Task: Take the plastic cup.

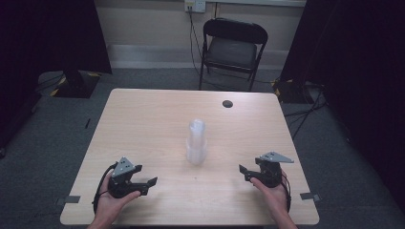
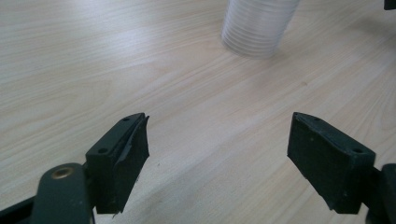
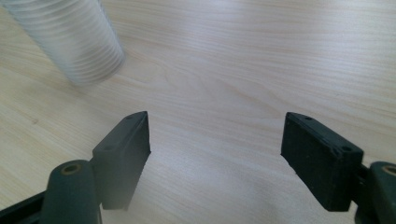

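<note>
**Both grippers spread and empty at the near edge; cup stack at table centre**

Left gripper (image 1: 143, 183): held in the person's left hand (image 1: 114, 198) close to the near edge of the table (image 1: 143, 114), towards its near-left corner. In the left gripper view its two black jaws stand wide apart with bare wood between them — nothing gripped. A grey three-cornered plate sits on top and a black cable loops from its rear.

Right gripper (image 1: 244, 171): held in the right hand (image 1: 274, 191) near the near-right corner, pointing inward across the table. In the right gripper view the jaws are likewise spread wide, empty, with wood grain showing between them.

Stack of clear plastic cups (image 1: 196, 142): standing upright at about the centre of the table, between the two grippers and farther from the near edge than either, well apart from both. The ribbed, translucent wall of the stack (image 2: 257, 28) appears at the top of the left gripper view, and blurred at the upper left of the right gripper view (image 3: 74, 42).

Farther on: a dark round cable hole (image 1: 228, 103) near the far edge, right of centre. Beyond the table, a black folding chair (image 1: 232, 47) on grey carpet — facing the far edge.
</note>
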